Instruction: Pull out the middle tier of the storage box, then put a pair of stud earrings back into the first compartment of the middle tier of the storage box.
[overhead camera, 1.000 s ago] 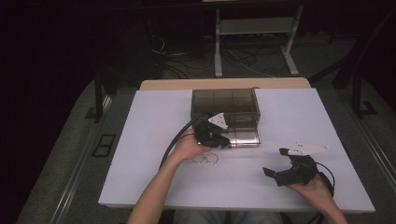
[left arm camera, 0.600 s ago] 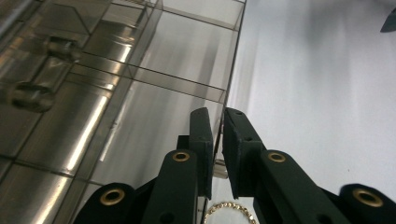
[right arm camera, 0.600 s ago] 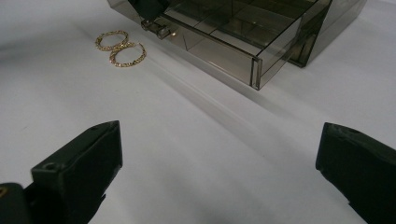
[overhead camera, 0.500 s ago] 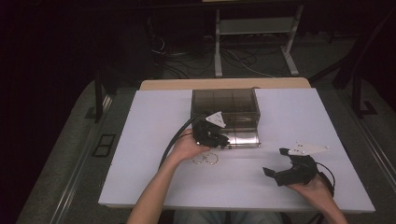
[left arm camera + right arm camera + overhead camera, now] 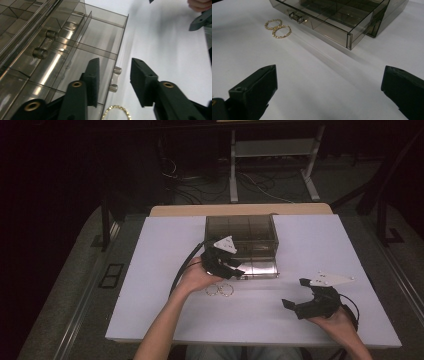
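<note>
A smoked clear drawer box [image 5: 241, 232] stands at the middle of the white table [image 5: 165, 250]. Its bottom drawer [image 5: 260, 267] is pulled out toward me. My left gripper [image 5: 237, 272] is at the drawer's front. In the left gripper view its jaws [image 5: 114, 72] have just been opening and stand either side of the drawer's clear handle [image 5: 115, 78], pads off it. Two gold hoop rings [image 5: 220, 290] lie on the table just in front of the drawer, by my left hand. My right gripper [image 5: 295, 293] rests at the right, open wide and holding nothing [image 5: 329, 80].
The right gripper view looks across bare table to the rings [image 5: 277, 28] and the drawer's handle [image 5: 295, 17], with the drawer's divided compartments [image 5: 337, 15] behind. A wooden strip [image 5: 240, 210] edges the table's far side. Beyond it are a stand's legs and cables on the floor.
The left gripper's jaws look slightly further apart at the drawer front. The drawer, the rings and the right gripper stay where they were.
</note>
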A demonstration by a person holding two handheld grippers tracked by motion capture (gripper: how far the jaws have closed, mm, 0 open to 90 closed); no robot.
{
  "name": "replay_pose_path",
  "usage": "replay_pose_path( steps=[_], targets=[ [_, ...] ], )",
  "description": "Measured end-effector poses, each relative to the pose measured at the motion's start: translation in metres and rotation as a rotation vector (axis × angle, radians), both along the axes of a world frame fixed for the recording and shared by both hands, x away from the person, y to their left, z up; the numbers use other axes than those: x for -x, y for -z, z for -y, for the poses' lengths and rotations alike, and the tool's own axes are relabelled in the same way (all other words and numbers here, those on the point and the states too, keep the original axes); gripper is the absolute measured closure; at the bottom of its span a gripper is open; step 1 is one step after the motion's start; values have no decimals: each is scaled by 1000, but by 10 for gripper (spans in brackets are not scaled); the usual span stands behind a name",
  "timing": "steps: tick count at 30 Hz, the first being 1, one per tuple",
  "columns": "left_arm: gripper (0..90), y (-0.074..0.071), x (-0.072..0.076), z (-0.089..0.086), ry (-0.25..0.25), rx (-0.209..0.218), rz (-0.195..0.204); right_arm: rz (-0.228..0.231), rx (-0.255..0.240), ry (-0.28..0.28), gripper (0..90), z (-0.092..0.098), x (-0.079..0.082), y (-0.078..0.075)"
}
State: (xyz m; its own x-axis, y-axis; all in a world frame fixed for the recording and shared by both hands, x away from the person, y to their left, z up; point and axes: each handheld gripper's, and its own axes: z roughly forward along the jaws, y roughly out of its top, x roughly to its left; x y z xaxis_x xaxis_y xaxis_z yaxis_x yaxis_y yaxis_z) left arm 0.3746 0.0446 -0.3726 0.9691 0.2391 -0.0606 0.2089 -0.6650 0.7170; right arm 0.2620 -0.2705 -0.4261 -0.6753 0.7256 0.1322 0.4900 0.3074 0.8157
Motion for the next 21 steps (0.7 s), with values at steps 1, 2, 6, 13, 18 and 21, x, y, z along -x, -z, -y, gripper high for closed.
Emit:
replay_pose_path(
  steps=[1,2,6,13,18,21],
  targets=[
    [550,-1,1,-1,-3,-2,-3,1,-2,-1,0,0,0,0],
    [533,-2,1,-1,-7,-3,-7,0,-3,-1,0,0,0,0],
    [483,-7,5,-6,-26,3,-10,1,-8,-6,0,0,1,-1],
    [409,-17,15,-16,-79,29,-4,0,-23,-4,0,1,2,-3],
    [374,-21,23,-21,-92,38,4,7,-24,-3,0,1,2,-3],
    [348,-20,26,-25,-91,43,-2,7,-22,-2,0,0,2,-3]
  ],
)
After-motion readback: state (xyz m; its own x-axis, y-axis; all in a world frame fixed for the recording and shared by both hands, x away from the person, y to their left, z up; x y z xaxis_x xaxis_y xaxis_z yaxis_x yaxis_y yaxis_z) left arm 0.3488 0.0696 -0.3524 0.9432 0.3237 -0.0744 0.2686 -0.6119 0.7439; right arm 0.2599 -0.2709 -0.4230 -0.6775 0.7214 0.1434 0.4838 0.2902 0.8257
